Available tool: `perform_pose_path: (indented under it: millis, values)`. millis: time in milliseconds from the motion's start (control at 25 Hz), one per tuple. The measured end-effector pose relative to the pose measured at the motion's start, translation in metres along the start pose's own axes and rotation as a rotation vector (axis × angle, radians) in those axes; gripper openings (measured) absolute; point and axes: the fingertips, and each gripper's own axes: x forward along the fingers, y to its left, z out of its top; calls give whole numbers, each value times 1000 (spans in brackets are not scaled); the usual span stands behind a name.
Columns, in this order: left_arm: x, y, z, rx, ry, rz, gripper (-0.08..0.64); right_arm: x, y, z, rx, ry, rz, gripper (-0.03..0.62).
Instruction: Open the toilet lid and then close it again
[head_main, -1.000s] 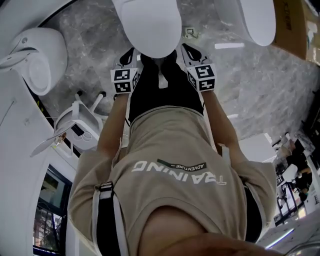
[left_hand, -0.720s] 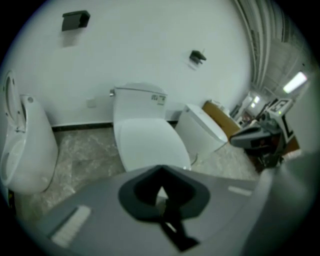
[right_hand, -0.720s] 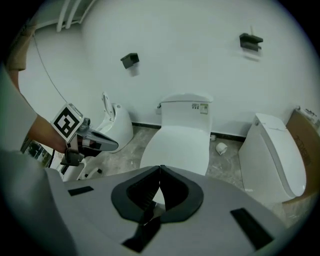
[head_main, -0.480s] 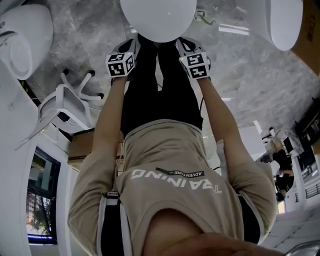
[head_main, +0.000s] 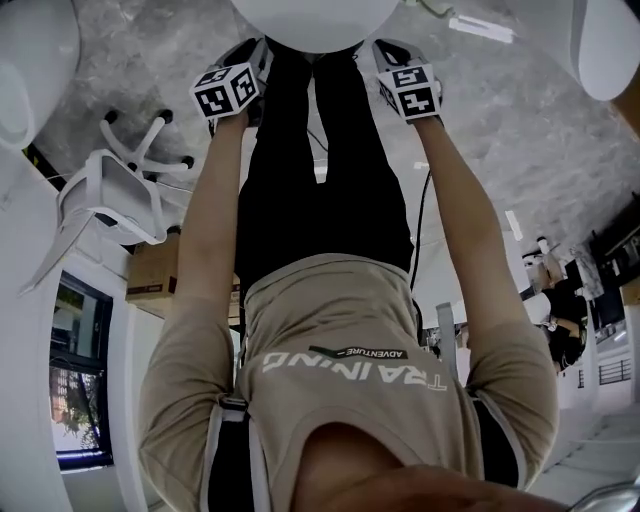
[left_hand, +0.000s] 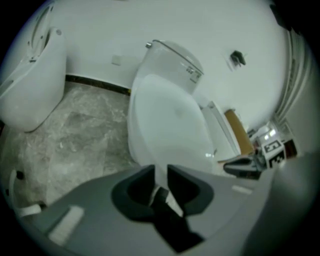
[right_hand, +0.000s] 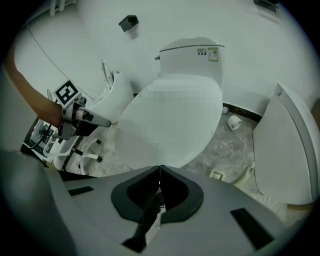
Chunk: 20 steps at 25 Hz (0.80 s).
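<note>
3 toilets (head_main: 310, 15) (head_main: 30, 50) (head_main: 612, 40), 2 claws (left_hand: 160, 169) (right_hand: 160, 169), 1 chair (head_main: 105, 195), 1 cardbd box (head_main: 150, 280).

Head view looks steeply down; both gripper views face toilet (left_hand: 167, 120) closely.

Bare marble floor (left_hand: 75, 135) lies open on both sides of the closed toilet lid (right_hand: 170, 125), leaving its front rim and flanks free to reach from the near side. Left of the lid stand another toilet (left_hand: 30, 85) and a white chair (head_main: 110, 190). Right of it is a second white fixture (right_hand: 287, 145), with a small roll (right_hand: 233, 121) on the floor between, and behind it the tank (right_hand: 192, 52).
</note>
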Motion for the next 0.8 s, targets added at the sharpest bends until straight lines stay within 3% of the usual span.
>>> perform_pose_path:
  millis: [240, 480, 640, 800]
  values:
    - [25, 5, -5, -172, 6, -56, 121, 5, -12, -17, 9, 21, 1, 14]
    - [30, 3, -6, -177, 27, -115, 133, 21, -11, -15, 65, 21, 13, 14]
    - [29, -1, 0, -254, 10, -191, 133, 28, -15, -10, 115, 16, 31, 15]
    - [27, 6, -3, -288, 30, -235, 133, 37, -8, -11, 86, 27, 56, 15]
